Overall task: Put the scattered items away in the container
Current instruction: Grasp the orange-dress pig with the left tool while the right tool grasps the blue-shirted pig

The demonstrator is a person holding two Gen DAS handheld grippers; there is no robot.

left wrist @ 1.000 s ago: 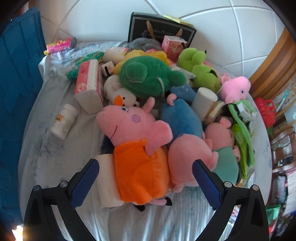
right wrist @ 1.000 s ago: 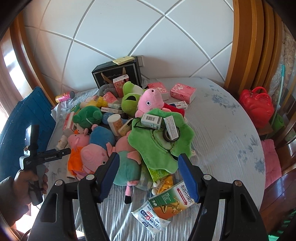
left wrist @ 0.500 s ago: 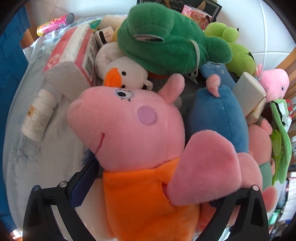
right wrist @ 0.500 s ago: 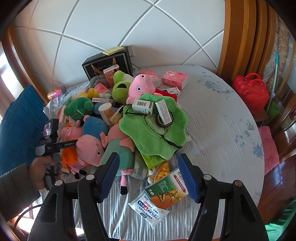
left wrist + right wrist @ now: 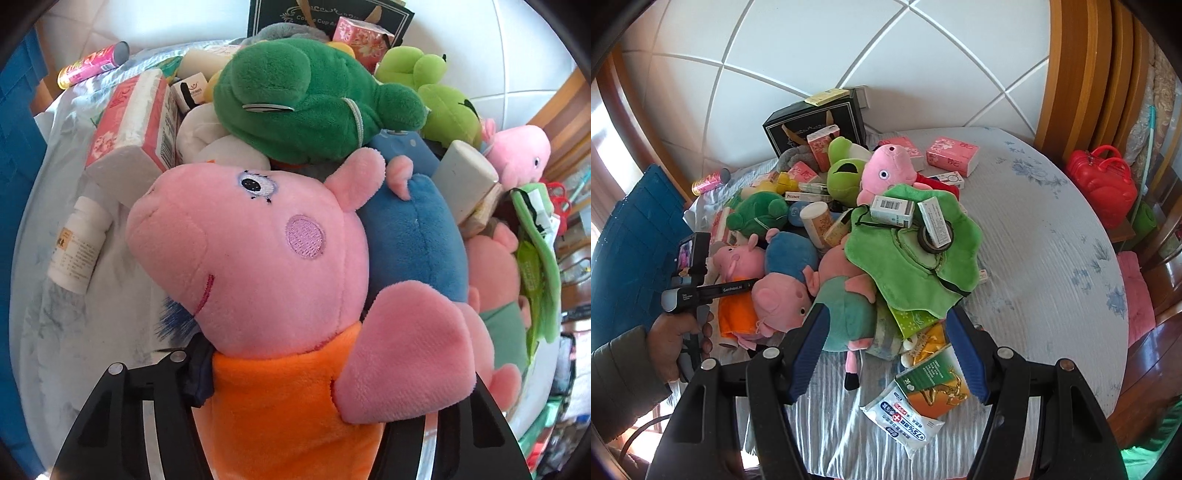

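Now the left gripper (image 5: 291, 391) is down on the pink pig plush in the orange dress (image 5: 266, 295) – its jaws have just been closing and the orange body sits squeezed between them, the left pad sunk into the fabric, the right pad hidden behind the pig's arm. That plush lies at the near left edge of the toy heap on the round table (image 5: 1052, 258), head against the blue plush (image 5: 410, 240), with the dark green plush (image 5: 306, 107) behind it. A white bottle (image 5: 77, 247) and a tissue pack (image 5: 136, 122) lie on the cloth to its left.

From the right wrist view, a hand (image 5: 679, 336) in a dark sleeve holds the left tool at the heap's left side, beside the blue container (image 5: 631, 236) – crate edge only, inside not visible. The right gripper (image 5: 886, 350) hangs above the near side of the pile, jaws apart with nothing between the pads; below it lie a green medicine box (image 5: 938, 380) and a wipes packet (image 5: 905, 424). A green cloth (image 5: 916, 258) carrying two small boxes tops the heap
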